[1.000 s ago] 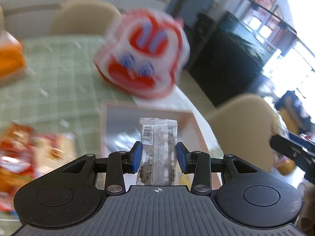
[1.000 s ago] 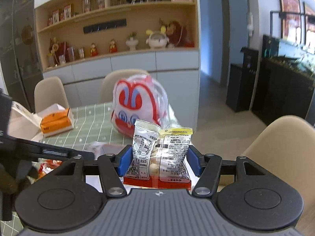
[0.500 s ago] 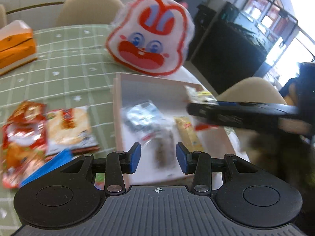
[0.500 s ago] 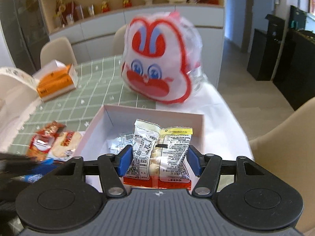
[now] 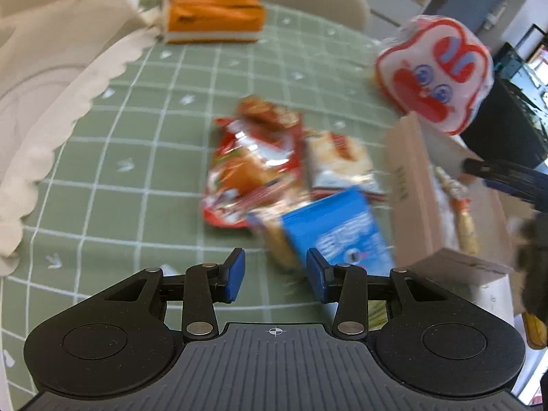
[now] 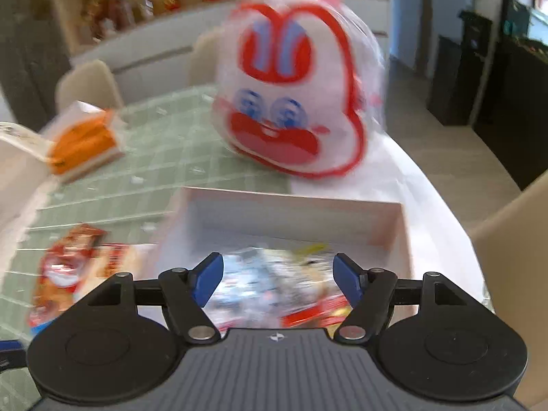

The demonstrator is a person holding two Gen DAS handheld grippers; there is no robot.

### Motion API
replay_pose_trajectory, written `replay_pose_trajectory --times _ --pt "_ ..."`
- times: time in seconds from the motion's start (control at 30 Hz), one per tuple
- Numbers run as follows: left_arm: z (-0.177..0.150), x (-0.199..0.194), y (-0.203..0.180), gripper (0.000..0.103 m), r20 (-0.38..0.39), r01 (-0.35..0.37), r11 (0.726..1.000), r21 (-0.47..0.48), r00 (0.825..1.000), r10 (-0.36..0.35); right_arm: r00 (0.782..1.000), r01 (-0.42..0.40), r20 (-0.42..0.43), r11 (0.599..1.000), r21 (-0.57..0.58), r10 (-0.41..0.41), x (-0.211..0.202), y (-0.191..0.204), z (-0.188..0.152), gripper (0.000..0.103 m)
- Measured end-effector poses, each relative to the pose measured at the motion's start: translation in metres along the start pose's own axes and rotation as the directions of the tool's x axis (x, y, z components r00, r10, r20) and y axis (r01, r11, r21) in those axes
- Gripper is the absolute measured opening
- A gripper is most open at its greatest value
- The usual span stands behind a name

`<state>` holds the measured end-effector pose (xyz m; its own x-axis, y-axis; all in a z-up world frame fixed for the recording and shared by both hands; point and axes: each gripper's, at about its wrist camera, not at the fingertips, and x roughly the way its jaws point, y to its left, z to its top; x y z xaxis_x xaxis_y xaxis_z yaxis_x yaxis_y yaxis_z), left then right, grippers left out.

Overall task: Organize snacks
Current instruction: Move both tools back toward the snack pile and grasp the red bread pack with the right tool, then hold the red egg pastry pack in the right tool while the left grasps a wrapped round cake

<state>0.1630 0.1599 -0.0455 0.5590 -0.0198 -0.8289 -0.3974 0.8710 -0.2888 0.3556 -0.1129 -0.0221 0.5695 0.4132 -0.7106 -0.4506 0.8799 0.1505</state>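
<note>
Loose snacks lie on the green checked tablecloth (image 5: 102, 157): a crinkled red packet (image 5: 253, 167), a white-and-red packet (image 5: 339, 161) touching its right side, and a blue packet (image 5: 339, 233) nearest you, all blurred. Just right of them stands the box (image 5: 414, 185), near the table's right edge, with blurred silver, yellow and red snacks (image 6: 274, 287) inside. Your left gripper (image 5: 273, 275) hangs above the cloth before the blue packet, jaws apart, gripping nothing. Your right gripper (image 6: 278, 279) hangs over the box, jaws wide, empty. A rabbit-face bag (image 6: 291, 102) stands beyond the box's far wall; a tissue box (image 5: 212, 17) sits toward the far edge.
</note>
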Motion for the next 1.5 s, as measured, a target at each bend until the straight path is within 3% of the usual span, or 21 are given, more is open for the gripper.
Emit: replay_pose_trajectory --times 0.17,0.37,0.53,0.63,0.73,0.8,0.93,1.1,1.4,1.5 --pt "0.005 -0.002 0.02 0.044 0.013 0.032 0.999 -0.015 0.999 -0.032 0.994 -0.1 0.033 0.987 -0.123 0.105 -0.039 0.059 -0.032 0.072" --pt "0.034 0.005 0.037 0.044 0.051 0.066 0.997 0.028 0.996 -0.068 0.981 -0.196 -0.042 0.962 -0.188 0.191 -0.045 0.128 -0.064 0.074" --pt "0.049 0.003 0.058 0.044 0.083 0.092 0.995 0.032 0.992 -0.094 0.987 -0.159 -0.043 0.96 -0.229 0.153 -0.027 0.179 -0.054 0.074" --pt "0.038 0.0 0.078 0.044 0.048 0.092 0.995 0.031 0.994 -0.093 0.99 -0.139 -0.044 0.971 -0.195 0.133 0.001 0.2 -0.028 0.074" --pt "0.022 -0.006 0.093 0.044 0.009 0.12 0.992 0.048 0.993 -0.121 1.0 -0.021 -0.025 0.986 -0.168 0.017 0.042 0.221 -0.008 0.074" --pt "0.012 -0.011 0.1 0.044 -0.007 0.14 0.988 0.07 0.99 -0.139 1.0 0.006 -0.025 0.988 -0.154 -0.01 0.069 0.23 0.003 0.074" --pt "-0.004 -0.023 0.113 0.044 -0.031 0.157 0.982 0.104 0.987 -0.155 0.994 0.025 -0.102 0.995 -0.101 -0.035 0.121 0.242 0.016 0.074" --pt "-0.012 -0.033 0.136 0.044 -0.034 0.175 0.98 0.091 0.984 -0.172 0.982 0.055 -0.173 0.995 -0.087 -0.069 0.148 0.249 0.018 0.073" --pt "-0.011 -0.037 0.158 0.044 -0.022 0.186 0.982 0.022 0.982 -0.186 0.981 0.029 -0.186 0.995 -0.097 -0.047 0.095 0.238 -0.013 0.071" --pt "-0.015 -0.037 0.155 0.044 -0.029 0.195 0.981 0.016 0.981 -0.194 0.978 -0.032 -0.206 0.997 -0.077 0.016 0.07 0.234 -0.032 0.071"
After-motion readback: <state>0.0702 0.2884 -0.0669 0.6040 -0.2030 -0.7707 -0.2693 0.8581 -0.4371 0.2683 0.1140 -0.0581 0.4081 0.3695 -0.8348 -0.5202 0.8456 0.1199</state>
